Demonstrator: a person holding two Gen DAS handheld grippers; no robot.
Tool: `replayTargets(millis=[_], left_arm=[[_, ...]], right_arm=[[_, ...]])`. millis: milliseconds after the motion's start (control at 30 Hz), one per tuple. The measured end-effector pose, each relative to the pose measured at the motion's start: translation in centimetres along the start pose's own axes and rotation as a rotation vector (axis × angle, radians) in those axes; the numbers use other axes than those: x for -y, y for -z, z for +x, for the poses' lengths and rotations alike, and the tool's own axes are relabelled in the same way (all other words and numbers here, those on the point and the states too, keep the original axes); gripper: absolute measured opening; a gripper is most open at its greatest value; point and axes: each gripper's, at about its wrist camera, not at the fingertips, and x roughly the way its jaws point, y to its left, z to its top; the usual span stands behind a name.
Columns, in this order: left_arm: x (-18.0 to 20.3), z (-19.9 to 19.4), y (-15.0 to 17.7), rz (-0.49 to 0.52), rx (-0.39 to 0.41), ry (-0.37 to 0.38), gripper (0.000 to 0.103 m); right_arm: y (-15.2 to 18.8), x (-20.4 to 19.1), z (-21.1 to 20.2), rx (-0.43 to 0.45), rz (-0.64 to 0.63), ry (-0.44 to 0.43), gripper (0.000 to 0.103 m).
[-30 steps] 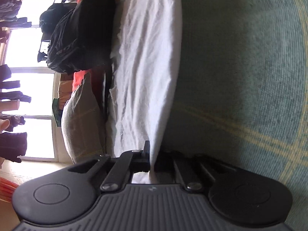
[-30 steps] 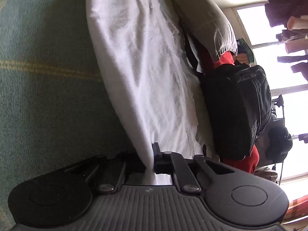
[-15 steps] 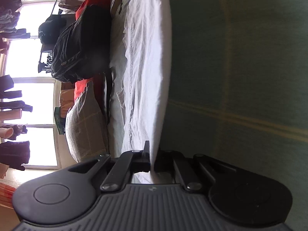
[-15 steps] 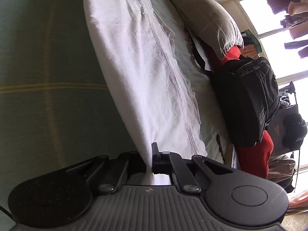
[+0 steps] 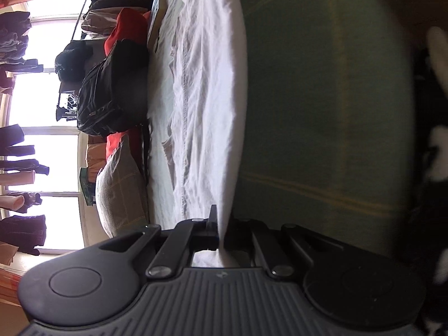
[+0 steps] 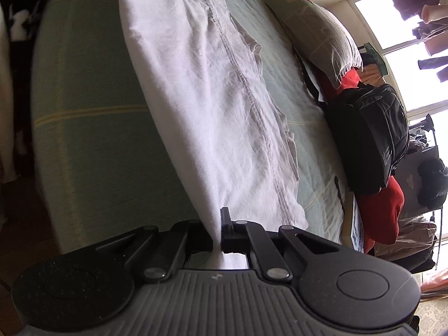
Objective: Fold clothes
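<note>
A white garment (image 5: 207,106) with a stitched seam lies stretched across a green bedspread (image 5: 308,112). My left gripper (image 5: 222,235) is shut on one end of it, the cloth pinched between the jaws. My right gripper (image 6: 217,238) is shut on the other end of the same white garment (image 6: 212,106), which spreads away over the bedspread (image 6: 92,140). Both views are rolled sideways. The garment's near edge is raised and held taut between the two grippers.
A black backpack (image 5: 112,98) sits on the bed behind the garment, also in the right wrist view (image 6: 369,137). A grey pillow (image 6: 322,36), red cloth (image 6: 380,210) and a flat book-like item (image 5: 155,19) lie beside it. Bright windows with hanging clothes (image 5: 19,151) are beyond.
Both grippers have drawn back toward the bed's near edge with the garment held, so more bedspread and the bed's edge show. The garment is stretched flatter.
</note>
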Motion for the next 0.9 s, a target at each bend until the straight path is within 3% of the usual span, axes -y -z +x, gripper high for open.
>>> replayTargets(millis=[467,633,733,900], left_arm=[[-1.3,1.3,-0.1,-0.058,0.019,0.025,0.001],[-2.0,-0.5,1.5,-0.060,0.030,0.126,0.011],[-4.1,-2.1,3.0,-0.179,0.040,0.211,0.011],[-10.4,-2.6,3.7,-0.522,0.117,0.266,0.014]], right_arm=[[0.8,-1.0,-0.5,0.023,0.073,-0.049,0.006],[2.9,-0.2,-1.6,0.051,0.130,-0.164,0.022],[5.2,1.3,-3.3,0.084,0.224,-0.181,0.025],[9.0,4.3,-6.2,0.145,0.415,-0.191,0.046]])
